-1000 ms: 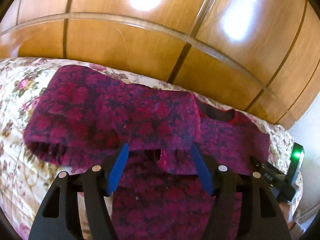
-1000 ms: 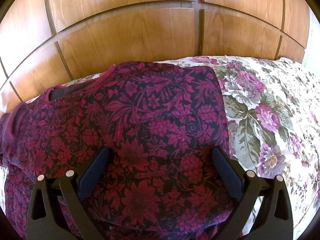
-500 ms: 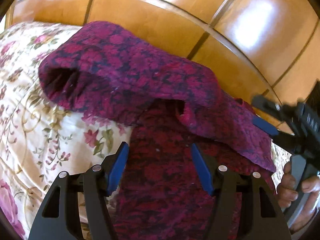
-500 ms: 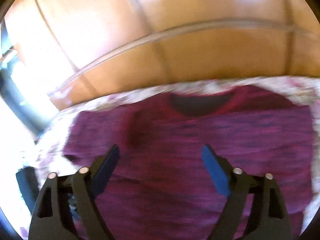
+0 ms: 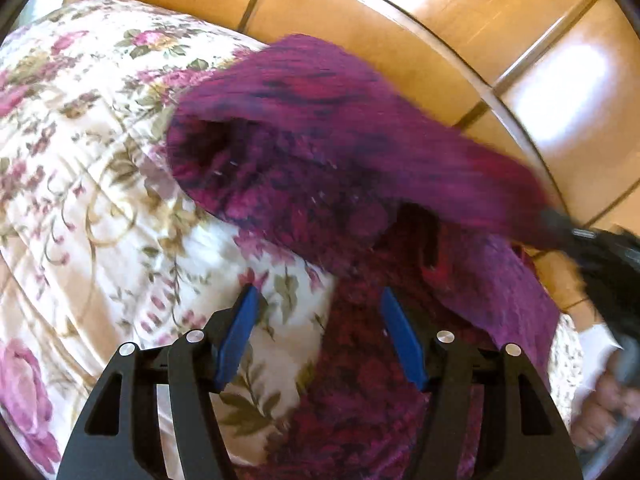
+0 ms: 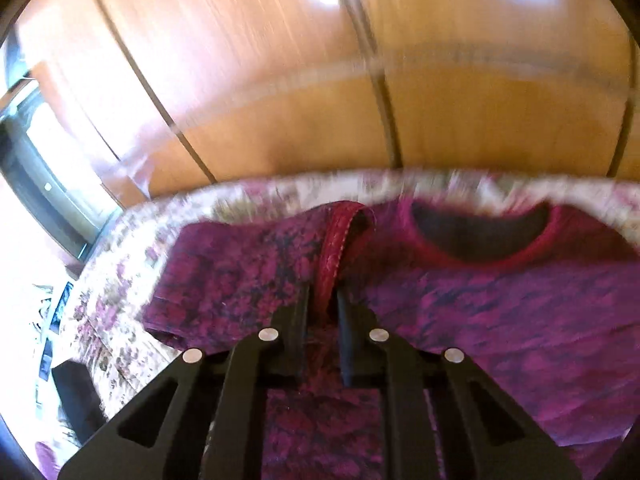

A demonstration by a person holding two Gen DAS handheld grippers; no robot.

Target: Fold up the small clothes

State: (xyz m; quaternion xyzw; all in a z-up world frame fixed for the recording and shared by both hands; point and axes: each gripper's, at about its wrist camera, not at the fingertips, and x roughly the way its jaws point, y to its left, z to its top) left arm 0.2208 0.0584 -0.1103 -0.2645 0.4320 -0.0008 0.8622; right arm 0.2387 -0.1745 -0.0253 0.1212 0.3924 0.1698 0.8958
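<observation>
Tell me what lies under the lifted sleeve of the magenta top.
Under the lifted sleeve lie the floral bedspread and the top's own body. The right gripper pinches the sleeve's hem. What lies beneath the body is covered.

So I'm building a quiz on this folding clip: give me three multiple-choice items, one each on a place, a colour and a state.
1. The magenta floral top lies on: A a floral quilt, B a bare floor, C a glass desk.
2. The left hand-held gripper has finger pads coloured: A yellow, B blue, C white.
3. The right hand-held gripper is: A wide open, B out of view, C shut on the top's red hem.

Answers: A, the floral quilt shows around the top; B, both pads are blue; C, the red hem sits pinched between the fingers.
</observation>
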